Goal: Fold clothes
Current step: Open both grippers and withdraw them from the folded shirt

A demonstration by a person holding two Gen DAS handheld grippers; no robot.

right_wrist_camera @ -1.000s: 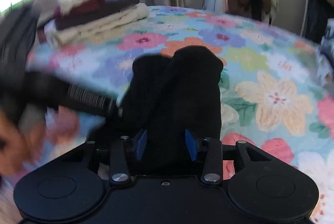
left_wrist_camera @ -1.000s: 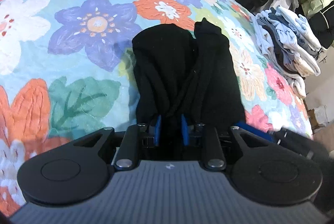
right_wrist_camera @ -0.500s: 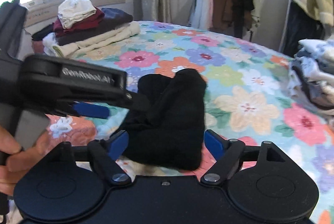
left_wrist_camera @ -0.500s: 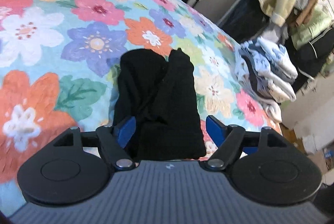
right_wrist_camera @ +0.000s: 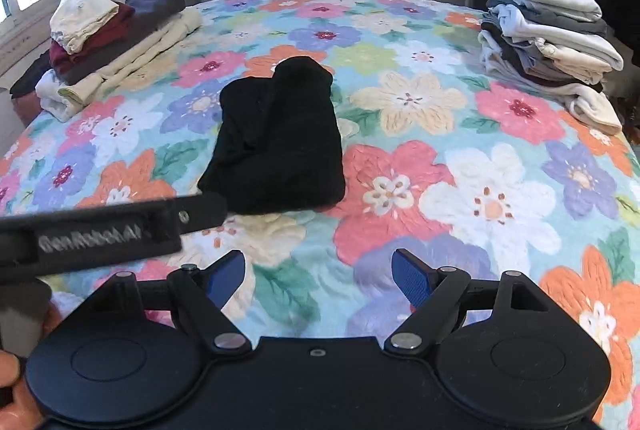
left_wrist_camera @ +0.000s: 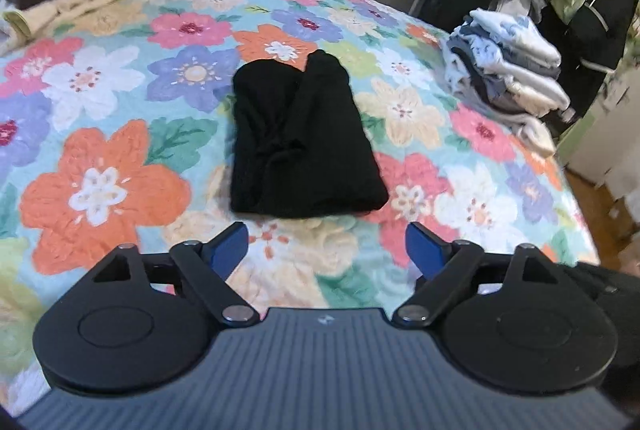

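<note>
folded black garment (left_wrist_camera: 300, 141) mid-bedspread (left_wrist_camera: 480, 197)

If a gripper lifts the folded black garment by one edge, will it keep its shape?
Probably not. The black garment looks like soft cloth, with creases and rounded folds, so it would likely droop and unfold. It seems light and cannot roll. Pushed across the flowered quilt, it would probably bunch rather than slide neatly.
</note>
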